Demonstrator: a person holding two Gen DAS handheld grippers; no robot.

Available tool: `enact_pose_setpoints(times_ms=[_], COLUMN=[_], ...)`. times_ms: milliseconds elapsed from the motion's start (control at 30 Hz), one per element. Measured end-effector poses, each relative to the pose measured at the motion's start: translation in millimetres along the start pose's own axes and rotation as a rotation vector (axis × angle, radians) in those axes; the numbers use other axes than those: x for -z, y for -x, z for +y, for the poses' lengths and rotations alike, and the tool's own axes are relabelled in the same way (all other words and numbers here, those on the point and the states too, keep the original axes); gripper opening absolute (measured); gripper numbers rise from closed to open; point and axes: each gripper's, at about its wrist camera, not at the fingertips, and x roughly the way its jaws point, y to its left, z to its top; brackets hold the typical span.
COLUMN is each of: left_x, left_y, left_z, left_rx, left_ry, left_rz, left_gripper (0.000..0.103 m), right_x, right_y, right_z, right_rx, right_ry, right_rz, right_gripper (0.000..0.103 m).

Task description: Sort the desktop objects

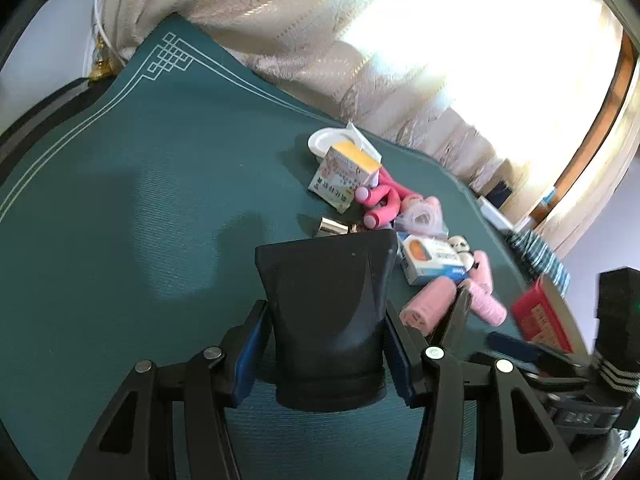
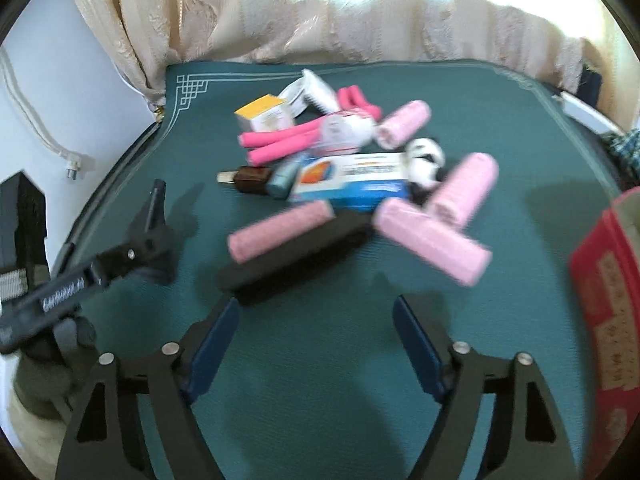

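My left gripper (image 1: pixel 324 356) is shut on a black flared nozzle (image 1: pixel 328 308); both blue pads press its sides above the green mat (image 1: pixel 140 220). To its right lies a pile: a yellow-topped box (image 1: pixel 348 168), pink foam tubes (image 1: pixel 384 200), a blue-and-white box (image 1: pixel 432 260) and pink rollers (image 1: pixel 428 304). My right gripper (image 2: pixel 316 324) stands open over bare mat with nothing between its pads. Just ahead of it lie a long black bar (image 2: pixel 296 252), pink rollers (image 2: pixel 432 240) and the blue-and-white box (image 2: pixel 352 180). The left gripper (image 2: pixel 156 216) shows at the left of the right wrist view.
A red box (image 2: pixel 600 300) stands at the mat's right edge. The pile also holds a panda toy (image 2: pixel 424 160), a brown bottle (image 2: pixel 252 178) and a white lid (image 1: pixel 324 140). A curtain (image 2: pixel 320 12) hangs behind the table. Bare mat (image 2: pixel 320 400) lies on the near and left sides.
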Motion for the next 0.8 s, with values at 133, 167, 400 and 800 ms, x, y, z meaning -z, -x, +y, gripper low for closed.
enact_pose_setpoints(times_ms=[133, 167, 400, 800], left_x=[-0.1, 0.5, 2.9, 4.4], left_y=[1.3, 2.0, 4.0, 1.9], left_z=[1.4, 2.5, 3.2, -2.9], left_rx=[0.014, 0.014, 0.02, 0.011], left_ry=[0.018, 0.021, 0.018, -0.007], left_rz=[-0.02, -0.022, -0.038, -0.04], left_gripper=[0.056, 0.056, 0.056, 0.056], right_x=[-13.3, -15.3, -8.1, -2.8], right_y=[-17.4, -22.8, -19.6, -0.8], right_z=[9.3, 13.6, 17.6, -20.6], right_rx=[-0.017, 0.001, 0.117, 0.132], right_ry=[-0.059, -0.056, 0.002, -0.086], right_rz=[0.05, 0.057, 0.066, 0.028], right_gripper=[0.081, 0.081, 0.071, 0.049])
